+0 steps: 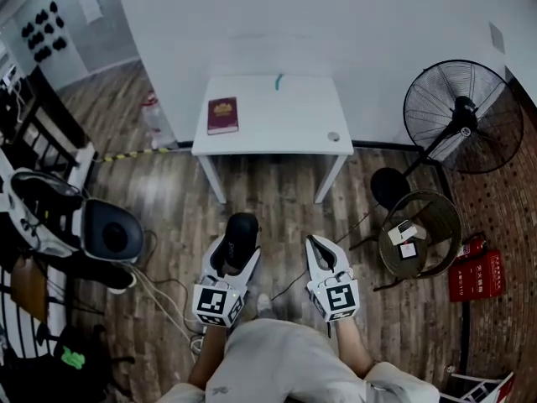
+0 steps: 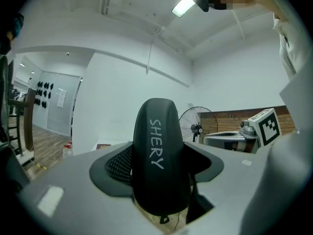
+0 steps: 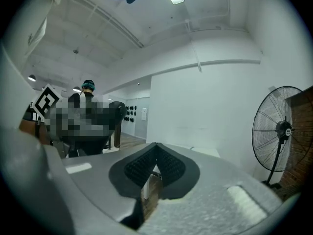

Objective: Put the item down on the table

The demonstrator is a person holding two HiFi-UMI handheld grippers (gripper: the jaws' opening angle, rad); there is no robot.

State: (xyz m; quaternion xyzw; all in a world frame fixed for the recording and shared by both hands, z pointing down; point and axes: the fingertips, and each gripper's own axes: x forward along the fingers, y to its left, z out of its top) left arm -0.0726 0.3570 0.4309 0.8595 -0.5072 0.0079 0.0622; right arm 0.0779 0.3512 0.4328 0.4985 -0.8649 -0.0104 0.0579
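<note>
Left claw (image 1: 237, 246) pinches black item (image 2: 159, 155), held level over floor, not at table yet. White table (image 1: 277, 128) well ahead, red book (image 1: 222, 114) on its left side. Best: step close, set item on bare middle, then let go. Right claw (image 1: 317, 243) pressed together, nothing in it.

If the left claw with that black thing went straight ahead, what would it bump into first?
Probably the white table; only floor lies between, though its height is hard to judge.
</note>
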